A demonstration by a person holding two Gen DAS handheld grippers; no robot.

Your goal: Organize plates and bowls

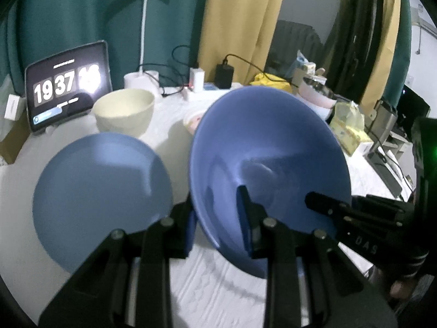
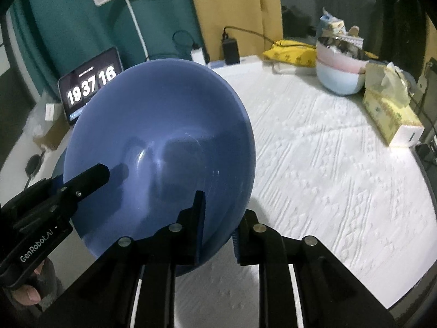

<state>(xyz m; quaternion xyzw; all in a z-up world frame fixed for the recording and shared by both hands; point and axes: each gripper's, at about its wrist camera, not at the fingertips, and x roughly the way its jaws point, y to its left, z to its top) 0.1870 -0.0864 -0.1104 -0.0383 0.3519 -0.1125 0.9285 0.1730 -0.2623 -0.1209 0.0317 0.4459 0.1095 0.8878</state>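
Both my grippers, left [image 1: 218, 218] and right [image 2: 218, 224], pinch the tilted blue bowl's [image 1: 267, 158] rim; "GenRobot.AI" marks the left, tablet [image 2: 91, 82] reads "19 37 16".

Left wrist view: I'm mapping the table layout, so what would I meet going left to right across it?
Tablet clock → blue plate → cream bowl → blue bowl, pinched at its rim by the left gripper and right gripper → yellow tissue box.
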